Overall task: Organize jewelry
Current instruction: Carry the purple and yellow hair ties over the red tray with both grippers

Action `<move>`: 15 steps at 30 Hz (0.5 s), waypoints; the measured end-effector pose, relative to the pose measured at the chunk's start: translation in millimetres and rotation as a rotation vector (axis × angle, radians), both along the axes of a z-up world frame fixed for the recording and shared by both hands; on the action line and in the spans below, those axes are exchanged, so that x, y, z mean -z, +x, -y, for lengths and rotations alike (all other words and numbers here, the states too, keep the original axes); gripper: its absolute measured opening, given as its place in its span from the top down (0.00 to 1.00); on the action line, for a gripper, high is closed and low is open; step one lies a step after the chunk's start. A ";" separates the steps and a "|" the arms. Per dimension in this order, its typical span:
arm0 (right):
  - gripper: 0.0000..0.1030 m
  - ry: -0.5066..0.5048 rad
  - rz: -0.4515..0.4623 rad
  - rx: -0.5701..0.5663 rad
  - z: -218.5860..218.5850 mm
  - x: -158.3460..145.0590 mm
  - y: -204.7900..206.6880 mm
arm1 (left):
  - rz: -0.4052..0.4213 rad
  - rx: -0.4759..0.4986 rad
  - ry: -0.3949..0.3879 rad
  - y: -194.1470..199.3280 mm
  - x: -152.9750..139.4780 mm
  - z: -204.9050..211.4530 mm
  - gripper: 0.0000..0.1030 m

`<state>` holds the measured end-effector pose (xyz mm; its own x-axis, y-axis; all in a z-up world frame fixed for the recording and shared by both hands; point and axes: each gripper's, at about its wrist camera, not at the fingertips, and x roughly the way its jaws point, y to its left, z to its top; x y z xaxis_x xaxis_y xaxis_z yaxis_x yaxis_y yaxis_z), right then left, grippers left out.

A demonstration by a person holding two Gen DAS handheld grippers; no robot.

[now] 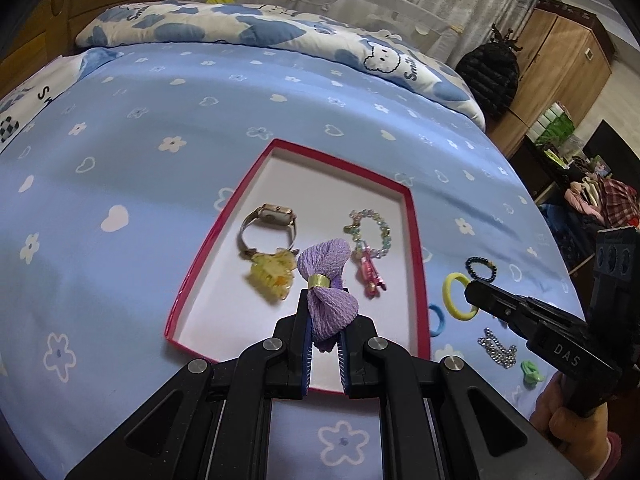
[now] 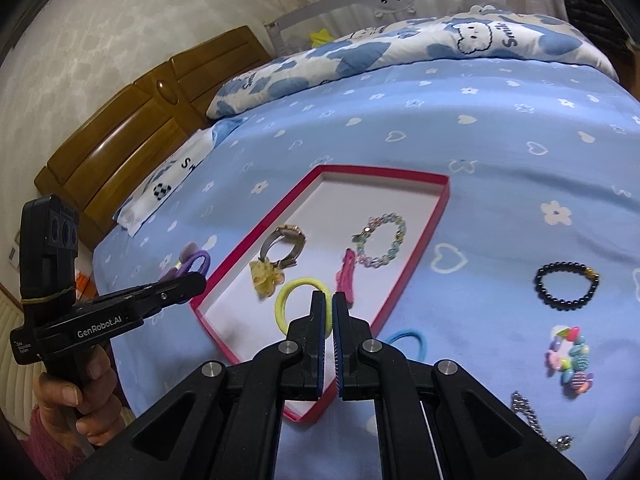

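Purple crinkled hair tie (image 1: 329, 300) is pinched in the left gripper (image 1: 325, 344) above the red-rimmed tray (image 1: 416, 240). Yellow elastic loop (image 2: 304, 304) is clamped by the right gripper (image 2: 328, 312). Blue flower-print bedsheet (image 1: 160, 200) lies beneath. Black bead bracelet (image 2: 566, 286) is seen clearly only from the right wrist.

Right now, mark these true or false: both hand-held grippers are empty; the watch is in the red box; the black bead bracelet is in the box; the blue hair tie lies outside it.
1. Both empty: false. The left hand-held gripper clamps the purple bow; the right hand-held gripper pinches the yellow hair tie.
2. Watch in red box: true.
3. Black bead bracelet in box: false, on the sheet.
4. Blue hair tie outside: true.
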<state>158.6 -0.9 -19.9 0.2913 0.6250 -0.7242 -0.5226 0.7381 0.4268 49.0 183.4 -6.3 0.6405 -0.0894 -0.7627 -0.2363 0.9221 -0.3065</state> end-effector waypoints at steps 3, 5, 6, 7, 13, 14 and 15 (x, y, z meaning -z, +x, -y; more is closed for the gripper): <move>0.97 -0.007 -0.005 -0.013 -6.6 2.7 -1.2 | -0.012 -0.011 -0.005 2.4 3.6 -5.8 0.91; 0.97 -0.012 -0.008 -0.020 -9.9 4.1 -0.8 | -0.022 -0.019 -0.007 4.0 6.7 -9.8 0.91; 0.97 -0.013 -0.010 -0.023 -11.9 4.8 -0.5 | -0.027 -0.022 -0.009 5.8 8.9 -11.8 0.91; 0.97 -0.016 -0.011 -0.025 -13.9 5.7 0.3 | -0.032 -0.024 -0.013 7.7 11.7 -13.2 0.91; 0.97 -0.047 -0.035 -0.052 -28.6 20.7 2.5 | -0.085 -0.022 -0.011 20.2 33.0 -14.7 0.91; 0.97 -0.053 -0.040 -0.056 -30.8 24.1 2.7 | -0.092 -0.021 -0.011 21.6 36.3 -14.5 0.91; 0.97 -0.060 -0.045 -0.062 -33.4 27.9 2.6 | -0.101 -0.019 -0.010 23.6 40.3 -14.4 0.91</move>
<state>161.2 32.5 -47.8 0.2197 0.5959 -0.7724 -0.5498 0.7297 0.4065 72.7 197.8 -46.6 0.5620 -0.0857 -0.8227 -0.2844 0.9140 -0.2895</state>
